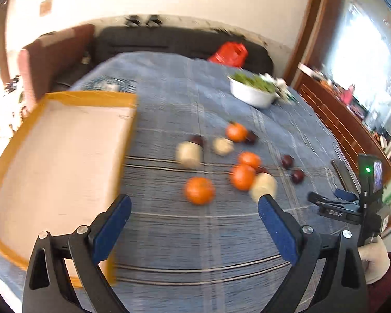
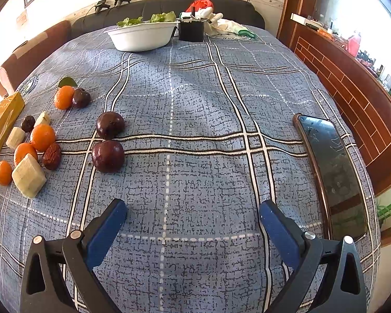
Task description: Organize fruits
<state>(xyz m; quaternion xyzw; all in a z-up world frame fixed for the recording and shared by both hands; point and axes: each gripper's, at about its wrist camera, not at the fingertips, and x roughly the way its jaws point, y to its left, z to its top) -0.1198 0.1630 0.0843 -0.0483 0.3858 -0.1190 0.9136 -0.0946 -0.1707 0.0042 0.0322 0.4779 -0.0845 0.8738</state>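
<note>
Several oranges lie on the blue checked tablecloth (image 2: 195, 99), the nearest orange (image 1: 198, 190) just ahead of my open left gripper (image 1: 194, 203). Pale cut chunks (image 1: 189, 154) and dark purple fruits (image 1: 286, 160) are scattered among them. A shallow cardboard box (image 1: 62, 156) sits at the left, beside my left finger. In the right wrist view two dark purple fruits (image 2: 108, 155) lie ahead-left of my open, empty right gripper (image 2: 193, 211); oranges (image 2: 42, 137) and a pale chunk (image 2: 28, 176) cluster at the far left. The right gripper (image 1: 331, 203) also shows at the left view's right edge, held by a gloved hand (image 1: 375, 258).
A white bowl of greens (image 2: 142, 36) stands at the table's far side with a black box (image 2: 191, 30), white gloves and a red bag (image 2: 199, 4) near it. A phone (image 2: 331, 172) lies at the right edge. A dark sofa (image 2: 156, 7) and wooden cabinet (image 2: 352, 99) border the table.
</note>
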